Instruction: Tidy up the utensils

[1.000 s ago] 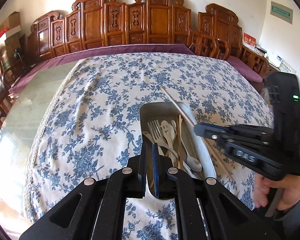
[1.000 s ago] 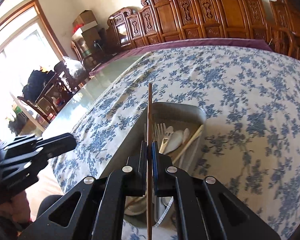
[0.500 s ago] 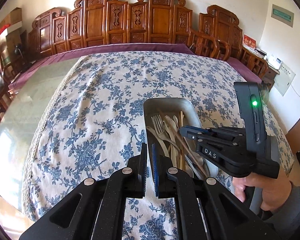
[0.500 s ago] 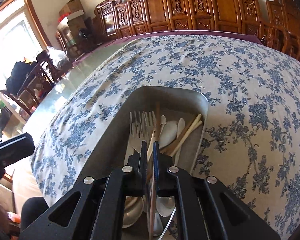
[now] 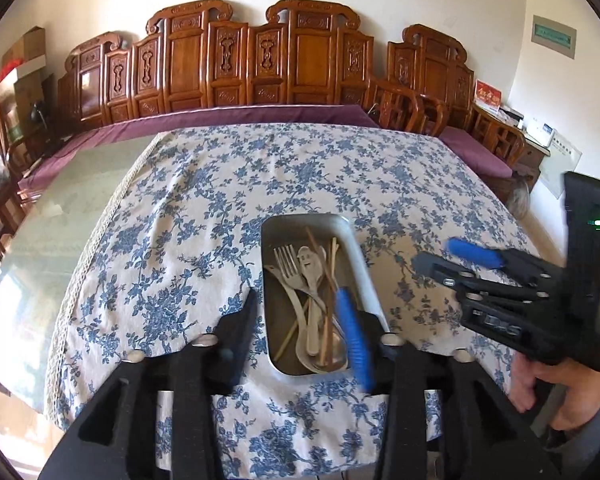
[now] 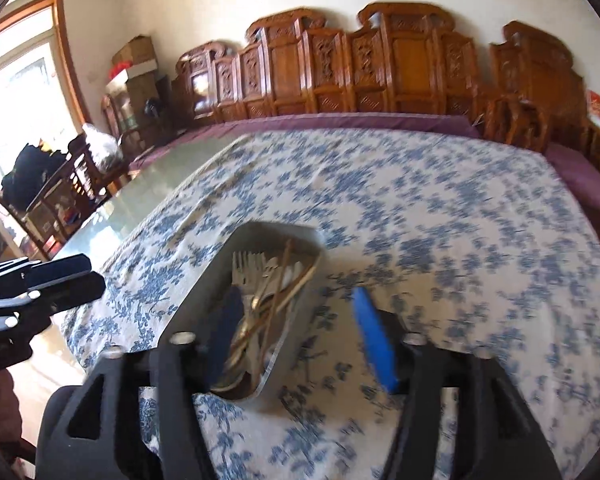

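Utensils all gathered in the metal tray [image 5: 364, 264], just ahead of and below the left gripper [image 5: 300, 328]: forks [image 5: 286, 258], pale spoons [image 5: 310, 268] and wooden chopsticks [image 5: 330, 280] lying roughly lengthwise, handles toward the tool. Nothing loose visible on the floral tablecloth [image 5: 204, 208] to either side. Left gripper with jaws just opened and spread wide, nothing between them, tray showing through the gap. Right gripper [image 5: 456, 260] off to the right of the tray in the left wrist view, likewise just opened and carrying nothing; from its own blurred camera, right gripper [image 6: 300, 320] hanging over the tray's near right corner, chopsticks lying free in the tray below.

Judged from this: sorting apparently done, step in hand the withdrawal. To do it well:
- keep both sets of fingers spread while lifting clear, so no pad catches a chopstick end or a fork handle
- lift straight up and back along the tool's own axis, not sideways across the tray wall
- keep the right gripper's left finger away from the tray's rim, which sits close under it
- watch the near edge of the table, just behind both tools; a nudged tray could slide toward it
- look over the cloth beyond the tray once clear, though no stray piece shows there
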`<state>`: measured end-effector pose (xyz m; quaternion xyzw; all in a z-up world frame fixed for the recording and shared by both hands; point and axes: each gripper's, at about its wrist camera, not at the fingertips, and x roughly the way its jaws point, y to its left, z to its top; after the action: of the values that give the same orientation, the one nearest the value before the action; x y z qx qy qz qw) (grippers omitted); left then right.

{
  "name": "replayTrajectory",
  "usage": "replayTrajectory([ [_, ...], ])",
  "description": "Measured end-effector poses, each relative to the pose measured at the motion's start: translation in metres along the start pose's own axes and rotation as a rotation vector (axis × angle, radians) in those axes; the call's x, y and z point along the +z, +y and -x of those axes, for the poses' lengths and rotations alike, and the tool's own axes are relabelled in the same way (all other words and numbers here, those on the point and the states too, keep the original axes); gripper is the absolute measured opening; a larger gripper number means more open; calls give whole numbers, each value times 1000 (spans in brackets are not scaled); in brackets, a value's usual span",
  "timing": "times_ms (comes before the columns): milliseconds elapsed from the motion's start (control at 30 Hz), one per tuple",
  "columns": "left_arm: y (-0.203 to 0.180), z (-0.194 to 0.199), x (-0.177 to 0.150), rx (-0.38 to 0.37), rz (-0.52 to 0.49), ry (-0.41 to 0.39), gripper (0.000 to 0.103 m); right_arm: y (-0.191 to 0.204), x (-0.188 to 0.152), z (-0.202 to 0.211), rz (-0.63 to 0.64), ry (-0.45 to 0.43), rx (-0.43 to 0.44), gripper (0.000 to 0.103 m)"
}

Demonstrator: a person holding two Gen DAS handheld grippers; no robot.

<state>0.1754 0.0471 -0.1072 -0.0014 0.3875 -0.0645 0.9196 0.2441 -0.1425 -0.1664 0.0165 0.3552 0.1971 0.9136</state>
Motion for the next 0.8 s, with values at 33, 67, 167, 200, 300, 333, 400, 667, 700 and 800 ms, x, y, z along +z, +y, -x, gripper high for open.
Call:
replayTrajectory([
  [33, -3, 4, 0, 11, -1, -8, 72, -5, -1, 14, -18, -18, -9, 83],
  [67, -4, 7, 1, 17, 0, -14, 73, -7, -1, 24, -28, -31, -12, 90],
  [167, -12, 20, 2, 21, 5, -34, 84, -11, -1, 59, -21, -86, -59, 100],
  [200, -14, 25, 3, 25, 2, -45, 87, -11, -1, 67, -17, -98, -73, 100],
  [300, -24, 43, 6, 45, -13, -82, 94, -10, -1, 99, 5, -143, -118, 100],
  [333, -28, 50, 7, 54, -14, -100, 95, -9, -1, 111, 14, -159, -137, 100],
  [400, -36, 63, 9, 56, -17, -128, 95, -8, -2, 131, 22, -190, -165, 100],
  [667, -60, 108, 11, 59, -29, -212, 95, -6, -9, 186, 3, -274, -225, 100],
  [700, -62, 111, 11, 59, -30, -218, 95, -6, -10, 193, 1, -287, -231, 100],
  [800, -70, 124, 8, 61, -35, -244, 95, -3, -11, 207, -2, -312, -234, 100],
])
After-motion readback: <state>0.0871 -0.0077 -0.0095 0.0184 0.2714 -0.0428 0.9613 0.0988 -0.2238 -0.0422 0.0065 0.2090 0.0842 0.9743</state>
